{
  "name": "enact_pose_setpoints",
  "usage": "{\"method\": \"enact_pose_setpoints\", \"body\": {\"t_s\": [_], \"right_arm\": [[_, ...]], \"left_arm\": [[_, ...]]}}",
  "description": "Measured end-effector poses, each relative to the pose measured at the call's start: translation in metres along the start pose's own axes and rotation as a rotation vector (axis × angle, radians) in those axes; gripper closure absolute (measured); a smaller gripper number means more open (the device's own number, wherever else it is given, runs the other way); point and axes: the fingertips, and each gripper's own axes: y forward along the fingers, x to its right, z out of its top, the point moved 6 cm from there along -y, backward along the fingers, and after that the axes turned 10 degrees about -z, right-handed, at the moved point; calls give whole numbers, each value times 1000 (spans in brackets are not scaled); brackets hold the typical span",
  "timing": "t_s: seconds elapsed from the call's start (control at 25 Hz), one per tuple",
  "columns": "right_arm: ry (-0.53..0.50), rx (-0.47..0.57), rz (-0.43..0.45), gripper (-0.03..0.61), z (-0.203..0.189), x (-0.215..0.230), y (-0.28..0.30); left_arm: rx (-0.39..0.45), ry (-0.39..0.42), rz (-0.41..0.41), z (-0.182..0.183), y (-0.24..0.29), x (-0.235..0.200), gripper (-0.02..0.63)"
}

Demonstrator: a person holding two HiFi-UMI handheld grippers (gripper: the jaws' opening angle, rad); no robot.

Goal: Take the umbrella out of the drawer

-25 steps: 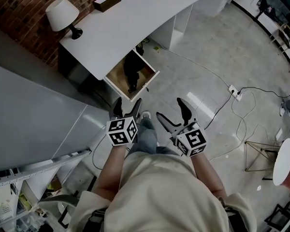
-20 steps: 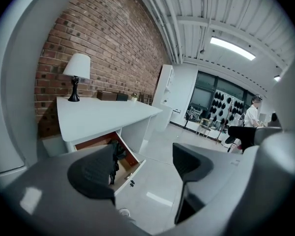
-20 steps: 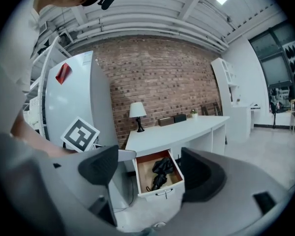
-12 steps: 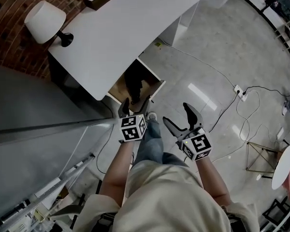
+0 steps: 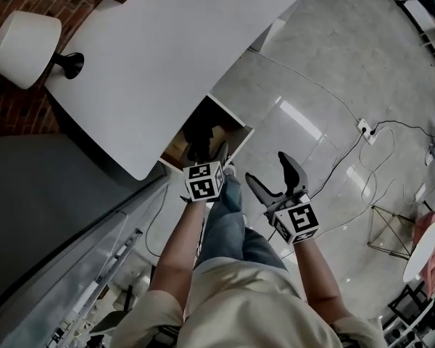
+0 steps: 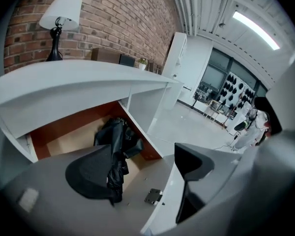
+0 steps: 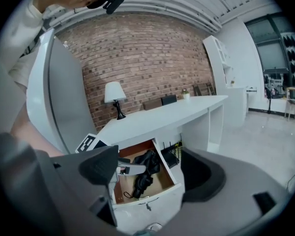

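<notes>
Both grippers have moved closer to the desk. The right gripper (image 5: pixel 268 169) hangs wide open and empty over the floor. The left gripper (image 5: pixel 206 153), also wide open and empty, now hovers at the open drawer (image 5: pixel 239 133). The black umbrella (image 5: pixel 199 129) lies untouched inside, so a grasp looks next.

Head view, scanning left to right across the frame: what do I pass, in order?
lamp → left gripper → right gripper → power strip → round white table. The umbrella in the open drawer overlaps the left gripper, so both are left out.
</notes>
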Motion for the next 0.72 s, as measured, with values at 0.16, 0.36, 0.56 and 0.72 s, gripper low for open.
{"method": "enact_pose_setpoints", "body": {"t_s": [0.16,0.36,0.56,0.72], "right_arm": [[28,-5,-25,204,-6,12,26],[46,-18,-35,204,-14,21,47],[75,-60,-53,204,-27,27,57],[107,-90,-62,204,-39,32,65]], "left_arm": [[-47,-29,35,-8,39,-26,214],[-84,-5,164,-15,74,-63,165],[-114,-27,228,-17,100,-91,113],[-144,-36,242,-16,119,-105,98]]}}
